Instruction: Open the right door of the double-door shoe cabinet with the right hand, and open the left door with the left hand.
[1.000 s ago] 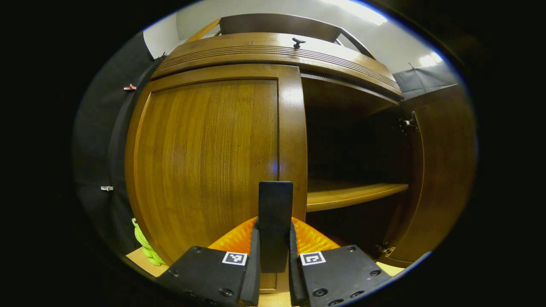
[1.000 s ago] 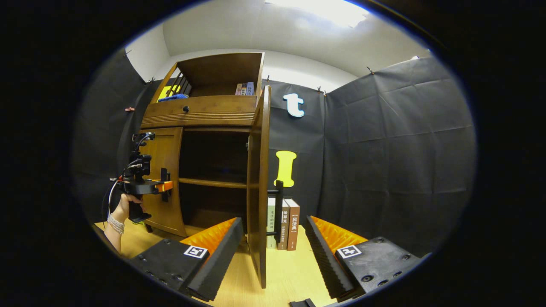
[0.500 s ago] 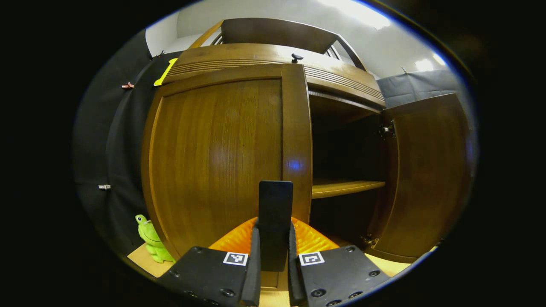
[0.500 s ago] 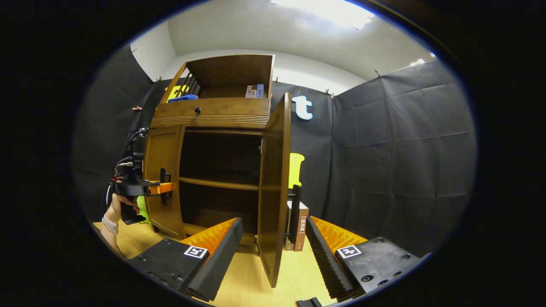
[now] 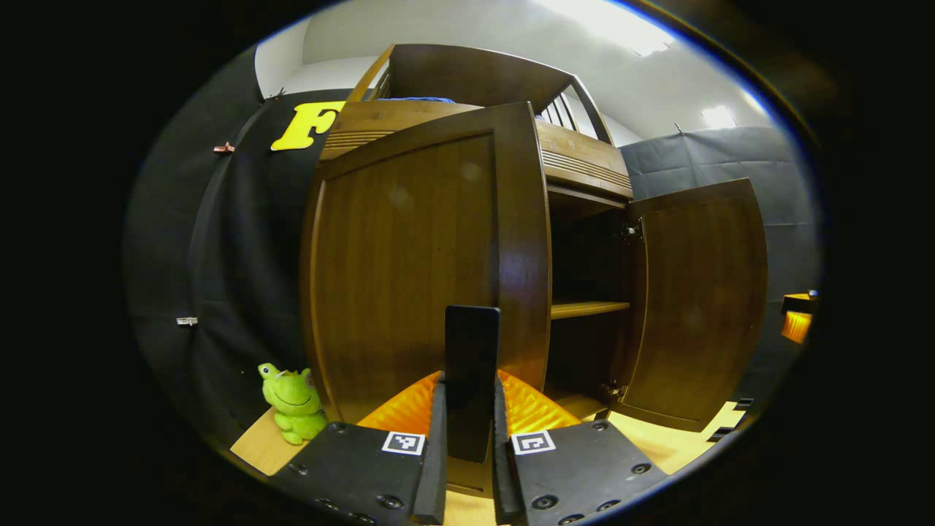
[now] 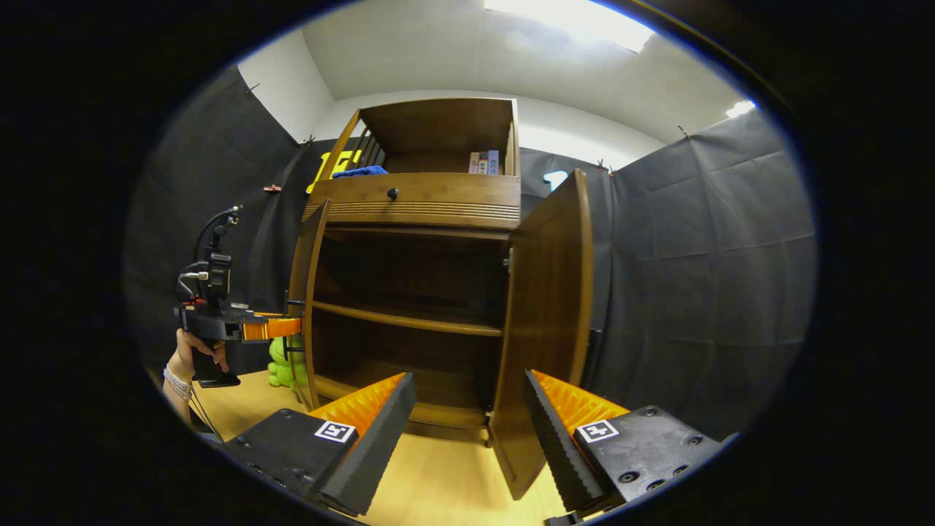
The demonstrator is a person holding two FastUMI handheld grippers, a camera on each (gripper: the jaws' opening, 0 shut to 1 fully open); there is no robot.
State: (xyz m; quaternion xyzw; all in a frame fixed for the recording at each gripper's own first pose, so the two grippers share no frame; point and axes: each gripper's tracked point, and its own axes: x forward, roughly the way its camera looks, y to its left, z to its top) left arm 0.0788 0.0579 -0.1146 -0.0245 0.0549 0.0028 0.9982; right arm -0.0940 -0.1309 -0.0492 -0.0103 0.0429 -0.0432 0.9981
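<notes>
The shoe cabinet (image 6: 416,307) serves as the landmark; items are noted from its left side to its right.

Left of the cabinet, at its foot, a green toy frog (image 5: 294,400) sits on the pale wooden floor (image 6: 445,489).

The left door (image 5: 424,263) stands swung out from the cabinet front, roughly halfway open by the look of it. The left gripper (image 5: 471,438) has its fingers (image 5: 437,446) pinching the dark upright handle (image 5: 472,380) on that door's free edge, one finger on each side. From the right gripper view, a hand (image 6: 191,354) holds this gripper just left of the cabinet, level with the lower shelf.

Inside the cabinet, a shelf (image 6: 405,320) crosses the dark interior; what lies on it, if anything, cannot be made out.

The right door (image 6: 544,321) stands wide open on the cabinet's right side. The right gripper (image 6: 467,431) hangs in front of the cabinet with its fingers spread and nothing between them, clear of that door.

Judgement: the right-door step appears done; the step in hand is the opening of the left door. The next move calls for drawing the handle further out and leftward along the hinge's arc, keeping the pinch square so the handle does not slip, then letting go once the door matches the right one.
</notes>
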